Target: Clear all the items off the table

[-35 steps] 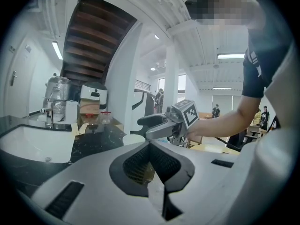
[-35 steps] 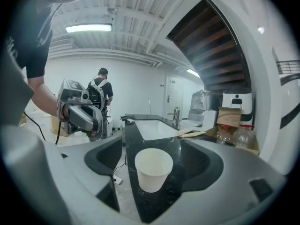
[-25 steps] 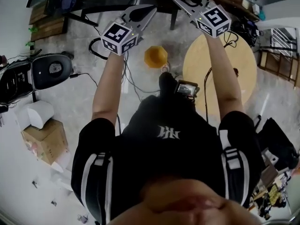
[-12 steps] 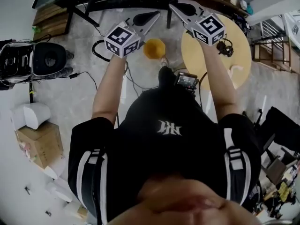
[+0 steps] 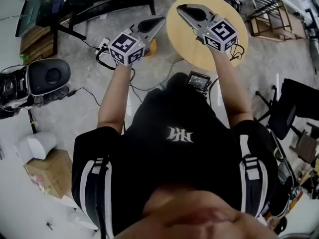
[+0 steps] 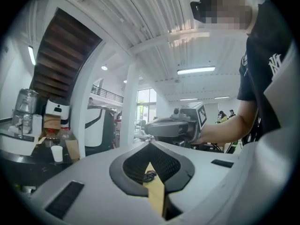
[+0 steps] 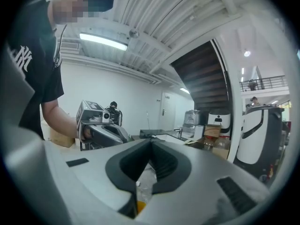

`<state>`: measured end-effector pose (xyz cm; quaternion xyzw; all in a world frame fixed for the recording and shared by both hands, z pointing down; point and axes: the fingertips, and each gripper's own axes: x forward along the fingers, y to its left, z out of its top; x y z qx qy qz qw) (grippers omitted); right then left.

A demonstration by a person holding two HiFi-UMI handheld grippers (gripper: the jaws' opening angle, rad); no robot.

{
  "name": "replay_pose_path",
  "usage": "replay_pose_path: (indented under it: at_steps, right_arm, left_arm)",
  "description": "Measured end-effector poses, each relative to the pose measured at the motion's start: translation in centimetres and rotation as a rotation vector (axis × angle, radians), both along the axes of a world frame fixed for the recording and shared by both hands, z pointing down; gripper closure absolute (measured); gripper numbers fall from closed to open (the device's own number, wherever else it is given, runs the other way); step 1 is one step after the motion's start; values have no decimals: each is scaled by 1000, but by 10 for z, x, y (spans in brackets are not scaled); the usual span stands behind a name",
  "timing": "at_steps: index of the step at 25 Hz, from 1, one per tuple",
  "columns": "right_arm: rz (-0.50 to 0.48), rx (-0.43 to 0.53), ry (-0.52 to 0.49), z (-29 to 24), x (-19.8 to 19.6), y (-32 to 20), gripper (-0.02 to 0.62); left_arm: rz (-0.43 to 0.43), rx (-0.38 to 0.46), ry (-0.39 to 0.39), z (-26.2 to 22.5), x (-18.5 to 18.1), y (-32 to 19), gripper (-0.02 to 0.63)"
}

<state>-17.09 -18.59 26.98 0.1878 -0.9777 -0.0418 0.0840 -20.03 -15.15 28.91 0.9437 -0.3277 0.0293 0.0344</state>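
Observation:
A round wooden table [image 5: 192, 46] stands ahead of me on the right. My right gripper [image 5: 180, 7] reaches over its top, jaws shut with nothing between them; they also meet at the tip in the right gripper view [image 7: 151, 142]. Just left of the table's edge, over the floor, my left gripper [image 5: 161, 19] is shut and empty too [image 6: 150, 144]. An orange object [image 5: 151, 47] on the floor is mostly hidden behind it. Each gripper view shows the other gripper level beside it. A black cable [image 5: 237, 53] lies at the table's right edge.
A black desk [image 5: 99, 4] runs along the far side. On the floor at the left sit a black round-topped machine [image 5: 47, 76], a white cylinder [image 5: 37, 146] and a cardboard box [image 5: 47, 168]. Cables [image 5: 144, 86] trail across the floor. Black chairs [image 5: 294, 103] stand at the right.
Both hands have travelled together toward the round table, which now lies under the right gripper instead of off to the right. The orange object has slipped behind the left gripper.

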Motion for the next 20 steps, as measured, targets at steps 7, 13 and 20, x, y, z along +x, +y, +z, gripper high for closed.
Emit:
replay_pose_path:
  at_steps: [7, 13, 20]
  right_arm:
    - [141, 16, -33, -9, 119, 13, 591]
    - [161, -5, -49, 2, 226, 35, 591]
    - [92, -63, -94, 23, 308, 69, 591]
  left_arm:
    - [167, 0, 13, -7, 118, 10, 594]
    - [208, 9, -8, -4, 227, 23, 594]
    - [157, -34, -13, 9, 316, 49, 594]
